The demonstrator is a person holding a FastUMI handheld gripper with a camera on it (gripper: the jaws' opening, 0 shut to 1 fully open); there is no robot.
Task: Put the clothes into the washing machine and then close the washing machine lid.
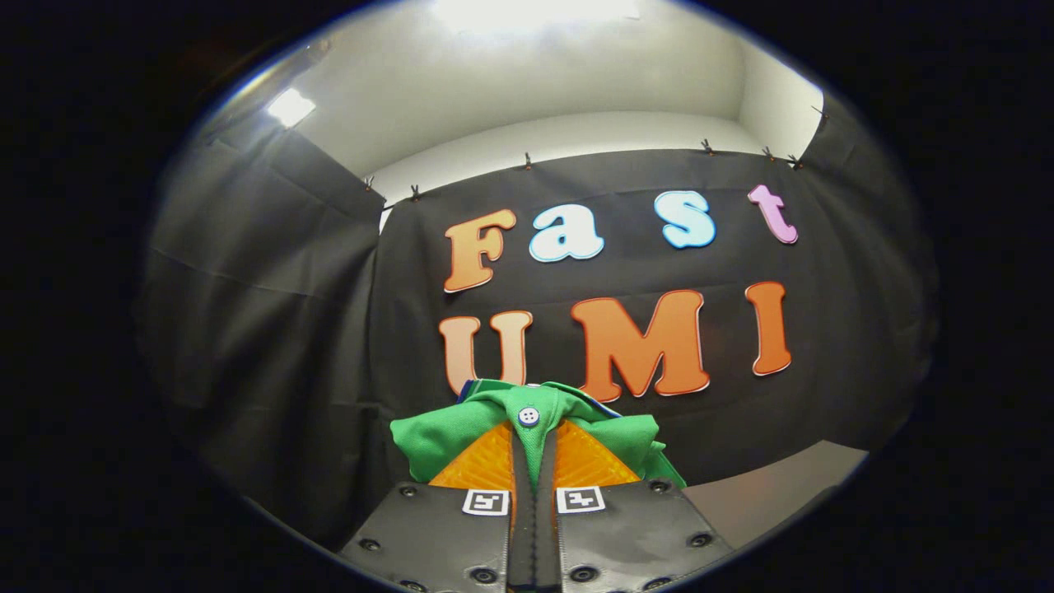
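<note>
Between the fingers of the gripper (pixel 533 465), closed tight on it, sits a green garment (pixel 527 424), bunched up against the booth wall. Soft, light, floppy; likely sags, so a gathered fold suits best.

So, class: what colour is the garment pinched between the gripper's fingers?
Green, with a pale button; the garment shows best in the gripper view.
</note>
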